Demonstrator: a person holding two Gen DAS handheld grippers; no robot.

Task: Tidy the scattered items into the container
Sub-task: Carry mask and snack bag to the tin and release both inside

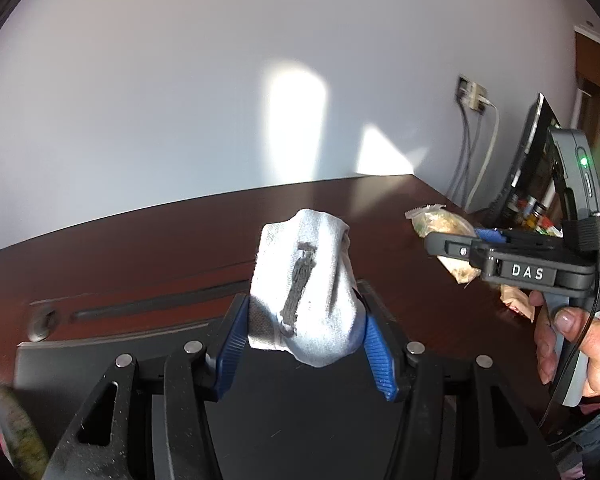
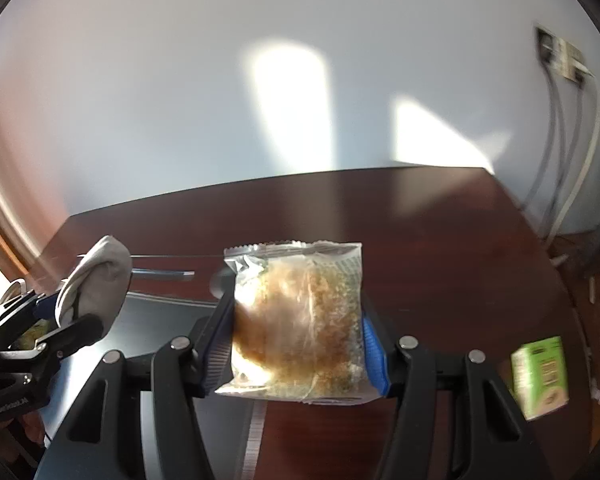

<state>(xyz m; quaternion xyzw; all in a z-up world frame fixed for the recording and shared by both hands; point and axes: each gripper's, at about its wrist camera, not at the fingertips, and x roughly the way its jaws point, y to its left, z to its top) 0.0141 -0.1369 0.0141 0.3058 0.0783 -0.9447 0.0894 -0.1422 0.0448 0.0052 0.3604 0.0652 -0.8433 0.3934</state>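
Observation:
My left gripper (image 1: 306, 320) is shut on a rolled light-grey sock (image 1: 304, 280) with a dark mark, held above a dark flat container (image 1: 100, 356) at the table's near side. The sock also shows at the left of the right wrist view (image 2: 96, 284). My right gripper (image 2: 298, 332) is shut on a clear snack packet (image 2: 300, 320) of brown crumbly food, held above the dark wooden table (image 2: 440, 260). In the left wrist view the right gripper (image 1: 452, 246) is at the right with the packet (image 1: 440, 222).
A green and white box (image 2: 540, 376) lies on the table to the right. A monitor (image 1: 536, 152) and wall cables (image 1: 472, 160) stand beyond the table's right edge. A white wall is behind. A small wrapped item (image 1: 516, 300) lies near the holding hand.

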